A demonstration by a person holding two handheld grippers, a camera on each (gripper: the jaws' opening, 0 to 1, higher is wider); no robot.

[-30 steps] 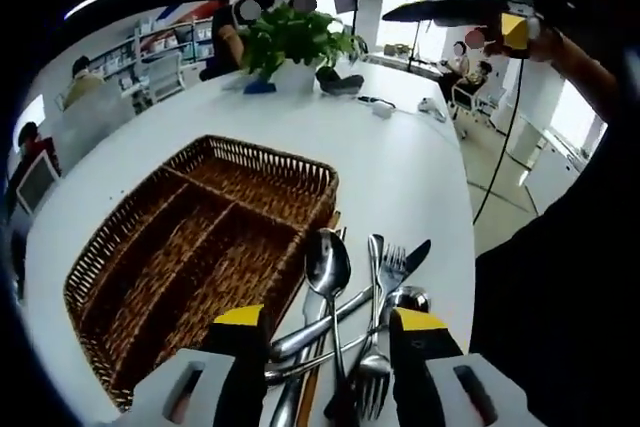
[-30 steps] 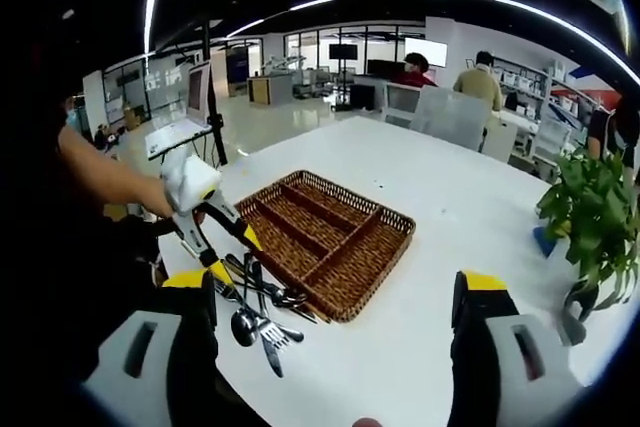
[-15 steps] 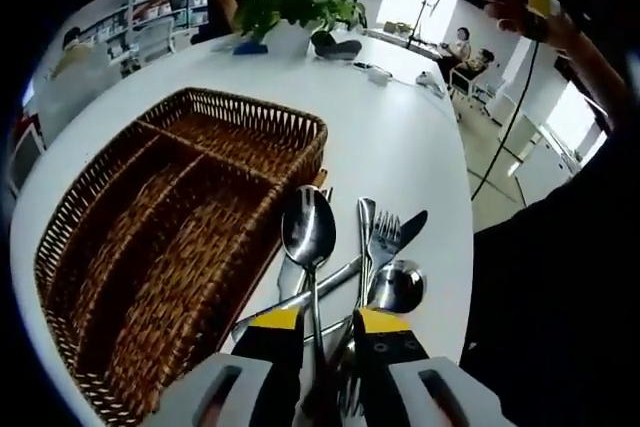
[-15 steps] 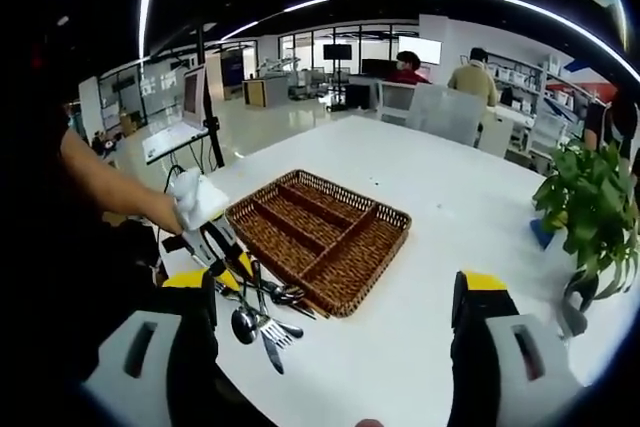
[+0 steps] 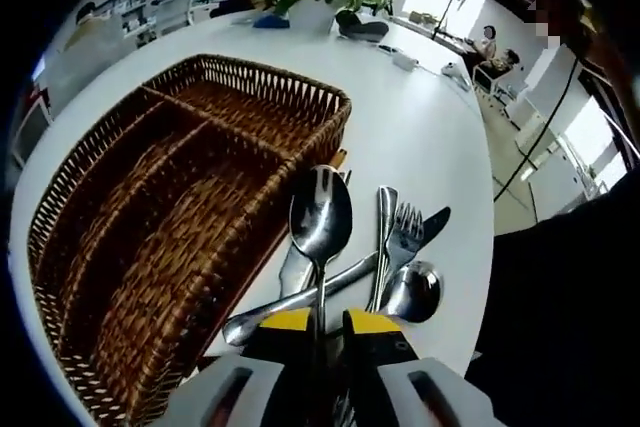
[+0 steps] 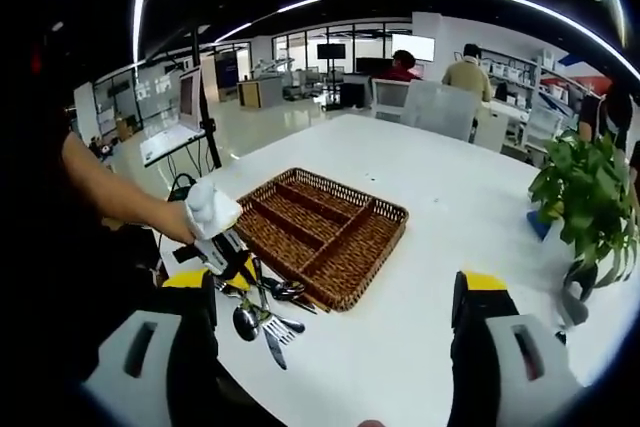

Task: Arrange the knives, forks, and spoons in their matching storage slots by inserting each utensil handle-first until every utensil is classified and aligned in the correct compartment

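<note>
A pile of cutlery lies on the white table just beside the wicker tray, whose compartments hold nothing. The left gripper has its jaws pinched on the handle of a spoon whose bowl points toward the tray; a fork, a knife and a second spoon crowd beside it. The right gripper hangs wide open above the table. A potted plant stands well apart. No writing is legible.

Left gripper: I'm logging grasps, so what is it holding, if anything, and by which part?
The left gripper is shut on a spoon, gripping its handle; the bowl points away toward the wicker tray. The right gripper is open, holding nothing.
</note>
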